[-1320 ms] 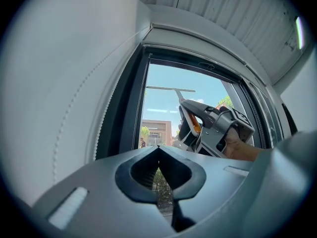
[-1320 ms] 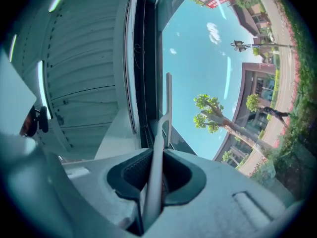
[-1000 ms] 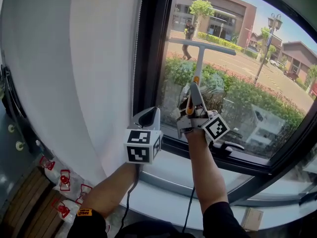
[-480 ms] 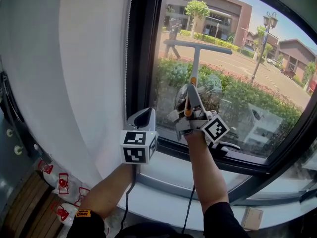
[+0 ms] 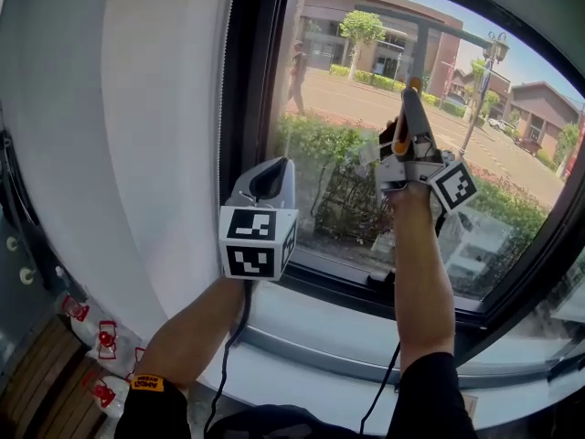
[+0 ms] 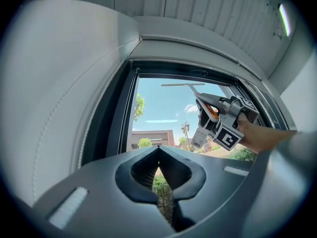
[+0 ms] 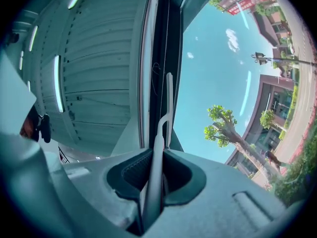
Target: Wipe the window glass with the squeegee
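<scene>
My right gripper [image 5: 409,108] is raised against the window glass [image 5: 338,108] and is shut on the squeegee's handle [image 5: 411,88], which has an orange section. The squeegee's blade [image 5: 439,30] lies crosswise high on the pane. In the right gripper view the pale handle [image 7: 156,172] runs up between the jaws to the blade [image 7: 169,103], seen edge-on beside the dark frame. My left gripper [image 5: 265,176] hovers lower left by the frame, shut, with nothing in it. The left gripper view shows its jaws [image 6: 158,150] closed, and the squeegee [image 6: 179,85] and right gripper [image 6: 223,125] beyond.
A white blind [image 5: 137,108] hangs to the left of the dark window frame [image 5: 247,80]. The pale sill [image 5: 338,337] runs below, with a window handle [image 5: 384,277] on the lower frame. Red-and-white packets [image 5: 101,341] lie on the floor at left. A person [image 5: 297,71] walks outside.
My right gripper has carried the squeegee up and to the right on the glass. The left gripper has risen a little. The person outside has walked further left.
</scene>
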The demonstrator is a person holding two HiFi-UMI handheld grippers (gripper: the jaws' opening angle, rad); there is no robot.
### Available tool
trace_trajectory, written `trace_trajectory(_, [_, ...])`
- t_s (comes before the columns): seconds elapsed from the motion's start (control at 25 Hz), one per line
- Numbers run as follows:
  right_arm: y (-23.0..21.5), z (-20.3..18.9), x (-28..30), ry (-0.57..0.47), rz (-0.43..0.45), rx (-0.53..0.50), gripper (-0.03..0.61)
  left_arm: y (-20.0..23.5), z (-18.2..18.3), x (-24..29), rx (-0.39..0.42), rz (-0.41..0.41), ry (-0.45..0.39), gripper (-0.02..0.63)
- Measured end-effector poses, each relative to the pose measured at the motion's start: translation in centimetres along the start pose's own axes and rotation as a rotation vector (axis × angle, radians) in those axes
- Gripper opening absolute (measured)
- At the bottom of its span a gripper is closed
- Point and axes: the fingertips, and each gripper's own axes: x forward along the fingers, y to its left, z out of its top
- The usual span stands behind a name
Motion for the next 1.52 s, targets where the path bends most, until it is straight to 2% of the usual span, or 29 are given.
trace_trajectory(0.24, [-1.6,3.7,1.8,-0.046,-0.009,0.060,0.048,-1.8,3.3,0.4,0.011,-0.030,-0.062,0.018])
trace_trajectory(0.52, [-2.0,3.9,0.8,-0.039,0.006,0.089,0.048,-3.0,3.0,1.0,0.002,-0.039,-0.052,0.018])
trace_trajectory(0.76, [-1.3,-2.5,-6.5,-0.015,-0.003,0.130,0.048,-2.8,-4.7,-1.8,-0.015,-0.049,0.013,0.018])
trace_trajectory(0.92, [-1.8,-4.3,-8.0,0.015,-0.029,0.166,0.048,-2.6,-5.6,-0.4,-0.041,-0.054,0.069,0.018])
trace_trajectory(1.16, [-2.8,-6.5,-10.6,0.059,-0.115,0.196,0.048,-1.8,-7.4,1.3,-0.044,-0.050,0.164,0.018])
trace_trajectory(1.36, [-2.2,-11.4,-17.2,0.064,-0.171,0.224,0.048,-0.9,-14.4,-1.5,-0.047,-0.060,0.227,0.018])
trace_trajectory(1.52, [-2.0,-12.8,-18.4,0.066,-0.211,0.229,0.048,0.2,-16.7,-2.6,-0.050,-0.083,0.269,0.018])
